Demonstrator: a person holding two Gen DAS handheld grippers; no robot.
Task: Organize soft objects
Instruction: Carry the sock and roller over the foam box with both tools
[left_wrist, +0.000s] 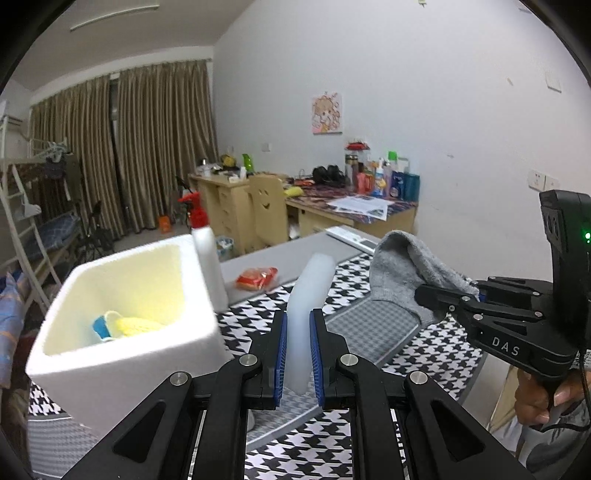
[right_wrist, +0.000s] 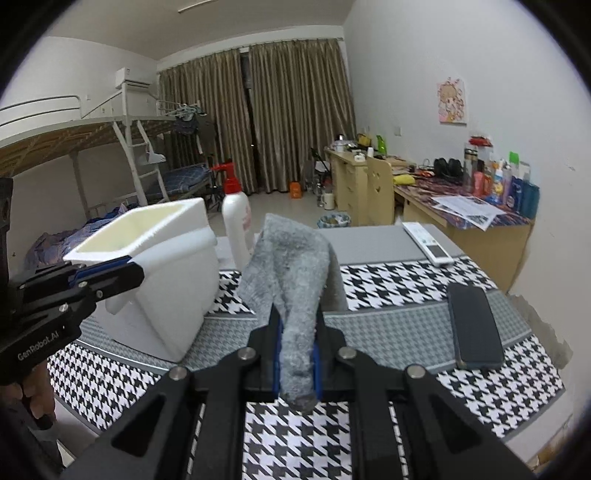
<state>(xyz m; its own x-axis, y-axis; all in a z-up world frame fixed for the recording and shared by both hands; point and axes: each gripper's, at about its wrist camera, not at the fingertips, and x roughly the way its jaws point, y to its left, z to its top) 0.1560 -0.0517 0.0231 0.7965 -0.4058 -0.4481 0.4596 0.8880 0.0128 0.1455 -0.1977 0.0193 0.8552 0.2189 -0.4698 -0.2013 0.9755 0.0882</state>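
Note:
My left gripper (left_wrist: 297, 325) is shut on a pale translucent foam strip (left_wrist: 308, 295) that curves upward above the table. To its left stands a white foam box (left_wrist: 122, 321) holding a yellow soft item (left_wrist: 136, 326) and a blue-and-white piece (left_wrist: 101, 326). My right gripper (right_wrist: 298, 325) is shut on a grey fluffy sock (right_wrist: 291, 266), lifted over the houndstooth cloth. In the left wrist view the right gripper (left_wrist: 436, 299) holds the sock (left_wrist: 402, 269) at the right. The left gripper (right_wrist: 122, 271) shows in the right wrist view beside the box (right_wrist: 159, 266).
A white bottle with a red pump (right_wrist: 238, 221) stands behind the box. A red snack packet (left_wrist: 256, 277) lies on the grey tabletop. A dark phone (right_wrist: 474, 325) and a white remote (right_wrist: 428, 243) lie at the right. A cluttered desk (right_wrist: 480, 210) stands against the wall.

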